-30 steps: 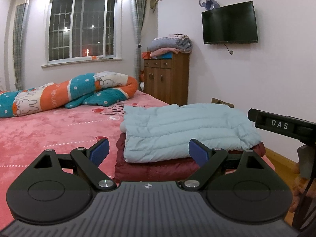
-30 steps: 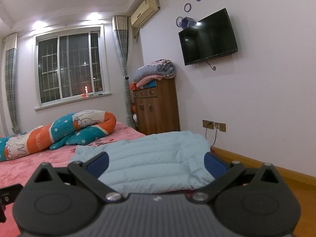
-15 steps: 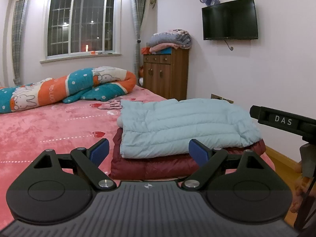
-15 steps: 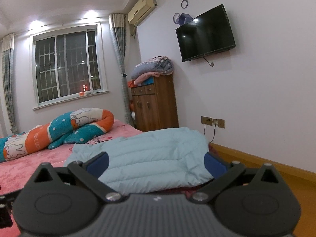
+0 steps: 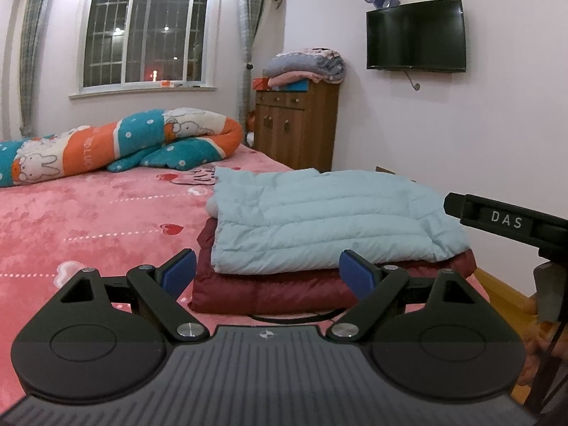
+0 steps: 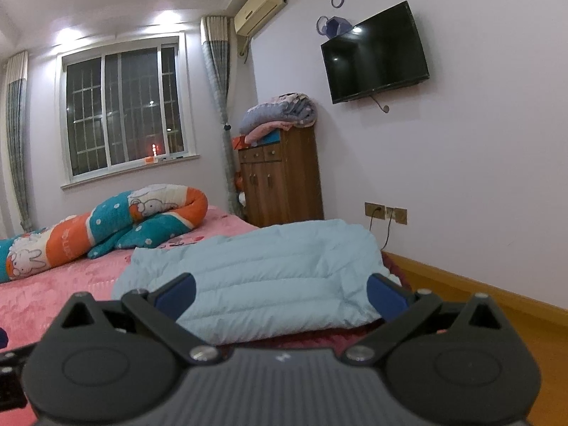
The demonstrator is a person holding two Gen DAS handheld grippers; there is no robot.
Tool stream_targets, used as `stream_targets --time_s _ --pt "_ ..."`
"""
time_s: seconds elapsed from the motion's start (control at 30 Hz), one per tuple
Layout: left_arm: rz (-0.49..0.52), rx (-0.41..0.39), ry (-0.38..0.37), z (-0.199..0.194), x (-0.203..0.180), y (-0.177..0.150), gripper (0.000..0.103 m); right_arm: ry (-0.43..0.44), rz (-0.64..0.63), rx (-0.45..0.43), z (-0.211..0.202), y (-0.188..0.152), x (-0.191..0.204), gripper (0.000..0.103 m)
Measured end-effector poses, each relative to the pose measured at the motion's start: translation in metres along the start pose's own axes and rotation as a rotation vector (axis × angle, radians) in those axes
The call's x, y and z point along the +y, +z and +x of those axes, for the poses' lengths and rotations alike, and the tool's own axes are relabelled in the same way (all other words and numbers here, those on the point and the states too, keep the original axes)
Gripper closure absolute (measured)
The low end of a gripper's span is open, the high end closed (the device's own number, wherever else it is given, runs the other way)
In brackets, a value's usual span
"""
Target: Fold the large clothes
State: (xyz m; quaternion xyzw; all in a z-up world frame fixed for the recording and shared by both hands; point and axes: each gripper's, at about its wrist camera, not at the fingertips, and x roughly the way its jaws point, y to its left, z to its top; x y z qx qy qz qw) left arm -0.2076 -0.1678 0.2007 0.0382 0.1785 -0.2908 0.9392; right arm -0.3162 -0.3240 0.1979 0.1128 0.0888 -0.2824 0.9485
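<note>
Since a second ago both cameras have tipped a little: in the left view the stack of coats sits lower and nearer, and in the right view the window and TV have slid upward and the room leans. In the left wrist view the left gripper [image 5: 267,272] hangs above the near edge of the bed [image 5: 88,220], its jaws spread wide with nothing between them. Past the blue pads [image 5: 355,273] a folded pale blue coat [image 5: 330,220] lies flat on top of a folded dark red coat [image 5: 269,289], the two stacked at the bed's right side near the corner. A rolled quilt [image 5: 117,145] with rabbits lies across the far end of the bed, under the window [image 5: 149,28]. A wooden cabinet [image 5: 296,126] stands by the wall, with a TV [image 5: 416,34] mounted to its right. The right gripper's body shows at the right edge, marked DAS. In the right wrist view the right gripper [image 6: 280,296] is also wide open and empty, held just before the blue coat [image 6: 269,280], with only a dark red strip [image 6: 309,339] showing beneath it. The wooden floor [image 6: 497,316] runs along the wall on the right.
</note>
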Motion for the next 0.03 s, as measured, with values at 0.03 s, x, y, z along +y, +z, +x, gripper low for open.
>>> stream_targets --time_s 0.03 --pt "-0.005 0.007 0.007 0.002 0.0023 -0.0003 0.0 0.004 -0.002 0.005 0.0013 -0.0009 0.0012 0.001"
